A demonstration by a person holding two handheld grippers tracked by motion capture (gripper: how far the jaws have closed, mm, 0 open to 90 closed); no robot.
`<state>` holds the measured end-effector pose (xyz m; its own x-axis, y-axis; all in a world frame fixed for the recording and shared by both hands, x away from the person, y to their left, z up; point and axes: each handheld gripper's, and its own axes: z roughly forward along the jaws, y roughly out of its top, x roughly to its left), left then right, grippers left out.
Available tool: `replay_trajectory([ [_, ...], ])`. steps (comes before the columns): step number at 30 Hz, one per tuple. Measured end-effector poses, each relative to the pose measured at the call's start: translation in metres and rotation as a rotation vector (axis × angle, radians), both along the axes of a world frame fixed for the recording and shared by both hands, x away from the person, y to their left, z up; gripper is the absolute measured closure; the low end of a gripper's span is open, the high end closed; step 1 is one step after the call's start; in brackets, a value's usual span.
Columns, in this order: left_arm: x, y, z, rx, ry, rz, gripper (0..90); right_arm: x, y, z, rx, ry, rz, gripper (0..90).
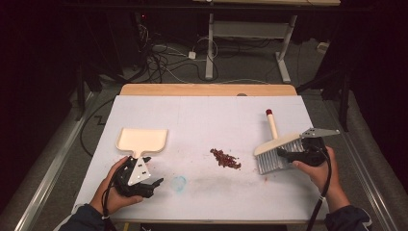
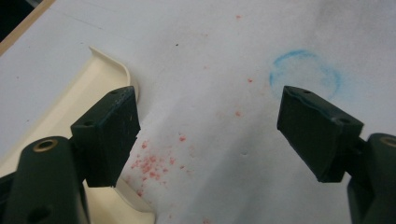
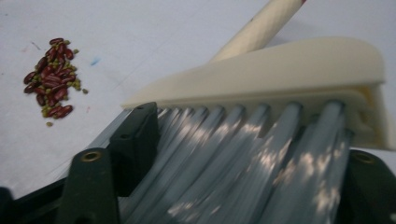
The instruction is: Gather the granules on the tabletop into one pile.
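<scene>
Brush and dustpan flank a spill of beans; both grippers at the table's near edge.

I see my right gripper (image 1: 284, 155) at four o'clock, fingers spread around the brush (image 1: 278, 151), grey bristles between them; I cannot tell whether the pads press. The cream handle points to twelve. The bean pile (image 1: 225, 158) lies at centre, just at the brush's nine o'clock. My left gripper (image 2: 208, 133) sits at eight o'clock, fingers wide apart, pinching nothing, over bare paper beside the dustpan (image 1: 142, 140) at nine o'clock. A blue ring mark (image 2: 304, 73) lies just beyond.
</scene>
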<state>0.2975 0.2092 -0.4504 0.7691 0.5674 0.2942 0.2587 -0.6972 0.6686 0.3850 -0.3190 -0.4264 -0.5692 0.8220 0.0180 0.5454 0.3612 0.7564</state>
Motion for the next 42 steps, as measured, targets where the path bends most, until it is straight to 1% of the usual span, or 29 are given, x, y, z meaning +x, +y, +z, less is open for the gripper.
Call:
replay_trajectory([
  [1, 0.000, 0.000, 0.000, -0.002, 0.001, 0.005, 20.5, -0.001, 0.001, 0.002, -0.003, -0.016, -0.003, 31.2],
  [3, 0.001, 0.000, -0.001, 0.003, 0.002, 0.006, 20.5, -0.005, 0.002, 0.008, -0.009, -0.058, -0.013, 24.5],
  [4, 0.001, 0.000, -0.001, 0.004, 0.002, 0.006, 20.5, -0.007, 0.003, 0.011, -0.017, -0.081, -0.029, 22.2],
  [6, 0.000, 0.000, 0.000, 0.004, 0.000, 0.005, 20.4, -0.010, 0.001, 0.017, -0.031, -0.123, -0.057, 21.9],
  [10, 0.000, -0.001, 0.000, 0.005, -0.001, 0.001, 20.4, -0.016, -0.004, 0.028, -0.011, -0.188, -0.071, 23.4],
  [12, -0.001, -0.001, 0.000, 0.002, 0.001, 0.004, 20.4, -0.019, -0.004, 0.033, -0.023, -0.214, -0.074, 23.8],
  [14, -0.001, -0.001, 0.000, -0.001, -0.003, 0.004, 20.4, -0.022, -0.002, 0.038, -0.020, -0.240, -0.063, 24.2],
  [17, -0.001, 0.000, 0.001, -0.002, -0.007, 0.005, 20.3, -0.028, 0.006, 0.043, -0.020, -0.263, -0.045, 24.5],
  [21, -0.001, 0.001, 0.002, -0.019, -0.013, 0.013, 20.2, -0.038, 0.019, 0.046, -0.026, -0.303, -0.002, 24.5],
  [24, -0.002, 0.002, 0.003, -0.029, -0.022, 0.020, 20.1, -0.047, 0.029, 0.046, -0.012, -0.336, 0.016, 24.4],
  [26, -0.002, 0.002, 0.005, -0.044, -0.033, 0.024, 20.1, -0.053, 0.035, 0.044, -0.004, -0.347, 0.026, 24.9],
  [27, -0.003, 0.002, 0.005, -0.053, -0.039, 0.028, 20.1, -0.057, 0.038, 0.043, 0.010, -0.347, 0.033, 24.9],
  [29, -0.003, 0.002, 0.007, -0.062, -0.047, 0.032, 20.0, -0.064, 0.043, 0.041, 0.008, -0.375, 0.044, 24.9],
  [31, -0.003, 0.002, 0.008, -0.075, -0.054, 0.040, 20.0, -0.070, 0.046, 0.038, 0.033, -0.389, 0.056, 24.7],
  [33, -0.003, 0.003, 0.008, -0.074, -0.058, 0.046, 19.9, -0.076, 0.049, 0.037, 0.066, -0.396, 0.052, 23.0],
  [34, -0.003, 0.003, 0.007, -0.074, -0.059, 0.048, 19.9, -0.080, 0.050, 0.036, 0.074, -0.390, 0.053, 21.9],
  [36, -0.003, 0.003, 0.007, -0.063, -0.065, 0.059, 19.8, -0.088, 0.054, 0.031, 0.065, -0.416, 0.064, 21.4],
  [37, -0.003, 0.003, 0.007, -0.063, -0.065, 0.063, 19.8, -0.091, 0.055, 0.028, 0.050, -0.433, 0.071, 21.4],
  [38, -0.004, 0.003, 0.006, -0.068, -0.066, 0.067, 19.8, -0.094, 0.056, 0.024, 0.045, -0.442, 0.074, 21.4],
  [40, -0.006, 0.001, 0.006, -0.065, -0.074, 0.062, 18.2, -0.098, 0.056, 0.016, 0.050, -0.441, 0.082, 20.6],
  [41, -0.007, -0.001, 0.007, -0.065, -0.085, 0.055, 18.2, -0.099, 0.057, 0.012, 0.040, -0.445, 0.085, 19.2],
  [42, -0.009, -0.002, 0.007, -0.069, -0.095, 0.047, 18.2, -0.100, 0.057, 0.008, 0.016, -0.449, 0.093, 18.4],
])
